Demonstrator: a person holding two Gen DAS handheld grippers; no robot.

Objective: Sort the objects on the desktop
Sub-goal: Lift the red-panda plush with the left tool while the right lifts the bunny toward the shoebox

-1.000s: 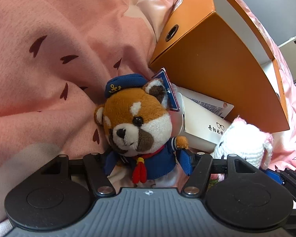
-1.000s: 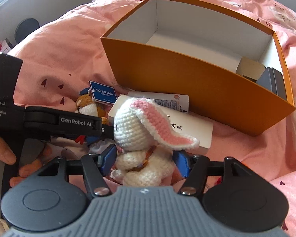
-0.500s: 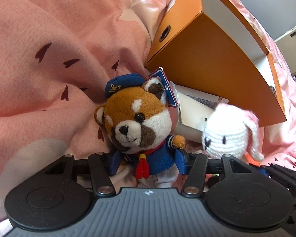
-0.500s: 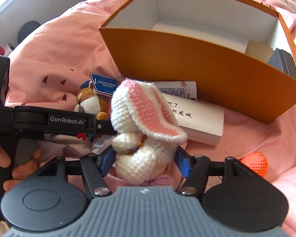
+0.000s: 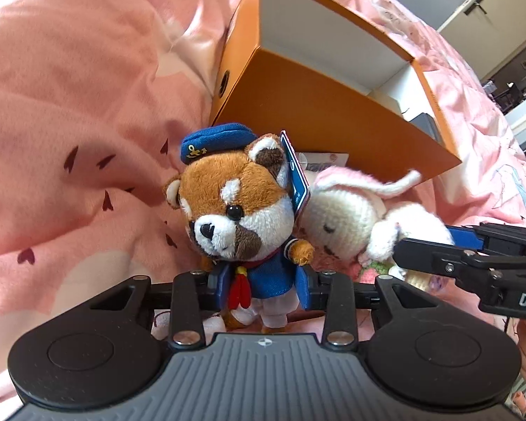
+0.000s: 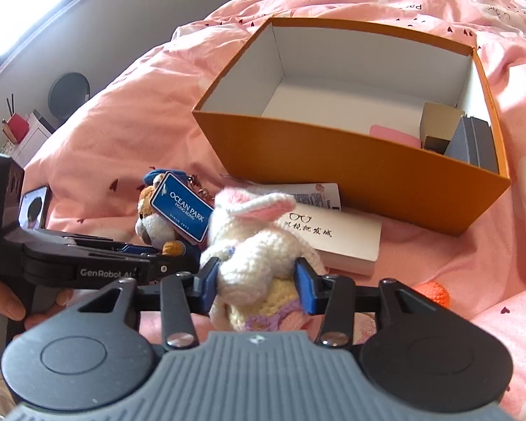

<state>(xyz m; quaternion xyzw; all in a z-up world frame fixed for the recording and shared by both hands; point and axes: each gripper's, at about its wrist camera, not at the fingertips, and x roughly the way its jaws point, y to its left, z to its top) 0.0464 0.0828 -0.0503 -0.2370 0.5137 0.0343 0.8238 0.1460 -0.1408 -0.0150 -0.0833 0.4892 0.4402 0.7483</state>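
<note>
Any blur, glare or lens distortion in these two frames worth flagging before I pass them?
Left wrist view: the bunny is smeared by motion blur, while the red panda is sharp; fisheye bends the orange box. Right wrist view: the bunny's ears are slightly blurred, the window at top left is blown out white, and the box edges bow.

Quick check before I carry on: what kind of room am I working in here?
Most likely a bedroom, with the sorting done on a bed. Everything lies on a rumpled pink duvet with small heart prints. The orange box sits on that bedding, and shelving with a red pot stands against the wall behind.
</note>
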